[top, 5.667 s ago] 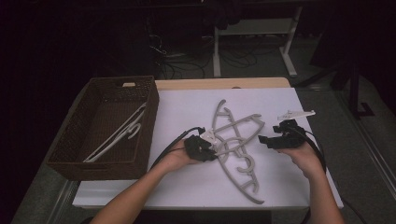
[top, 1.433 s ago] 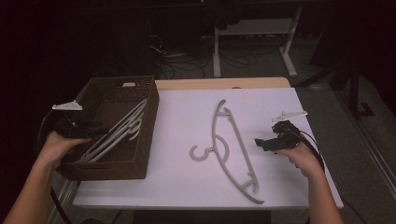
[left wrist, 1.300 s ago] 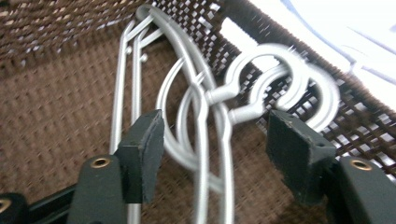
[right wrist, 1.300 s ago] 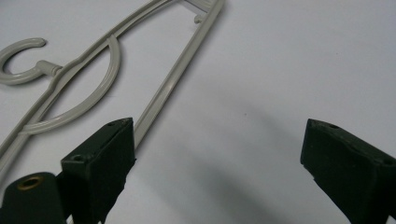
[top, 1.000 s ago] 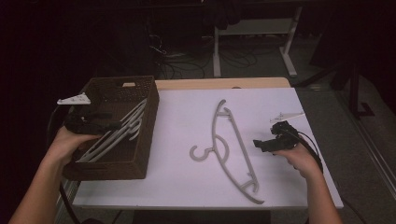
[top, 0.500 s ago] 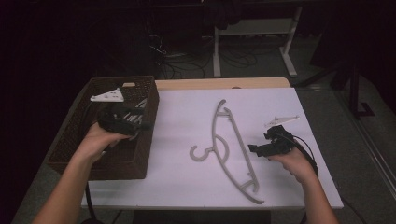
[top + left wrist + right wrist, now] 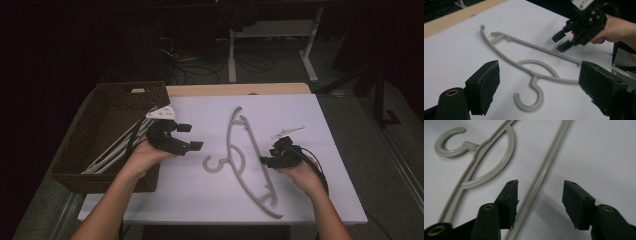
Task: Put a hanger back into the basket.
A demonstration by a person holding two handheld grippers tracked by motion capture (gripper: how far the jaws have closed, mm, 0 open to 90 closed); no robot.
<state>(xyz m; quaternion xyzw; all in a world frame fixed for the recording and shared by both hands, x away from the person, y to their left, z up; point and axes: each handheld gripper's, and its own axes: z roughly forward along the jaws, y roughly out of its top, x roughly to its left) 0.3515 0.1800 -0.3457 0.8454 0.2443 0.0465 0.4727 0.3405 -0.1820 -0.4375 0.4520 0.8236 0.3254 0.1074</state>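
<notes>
1. Because the grey hanger (image 7: pixel 245 159) lies flat on the white table (image 7: pixel 330 130), its hook curling toward the person's left, a low approach from the side looks the practical way to reach its thin bars.

2. Since the right gripper (image 7: pixel 266 160) sits at the hanger's straight lower bar with its jaws spread wide, I judge it is lining up a pinch; in the right gripper view the bar runs up between the two jaws, close against the left one (image 7: pixel 509 200), and nothing is clamped yet.

3. While that goes on, the left gripper (image 7: pixel 190 137) hovers near the wicker basket (image 7: pixel 80 145), jaws wide apart and holding nothing, and its own camera looks across the hook (image 7: pixel 529 100) toward the other gripper.

4. As the basket already holds pale hangers (image 7: pixel 120 145) leaning lengthwise against its wall, it probably serves as the collecting place, and the table hanger is likely bound there.

5. If the pinch lands on the smooth bar alone, the long hanger may swing or slip; the free left gripper seems held ready to steady it at the hook end.
</notes>
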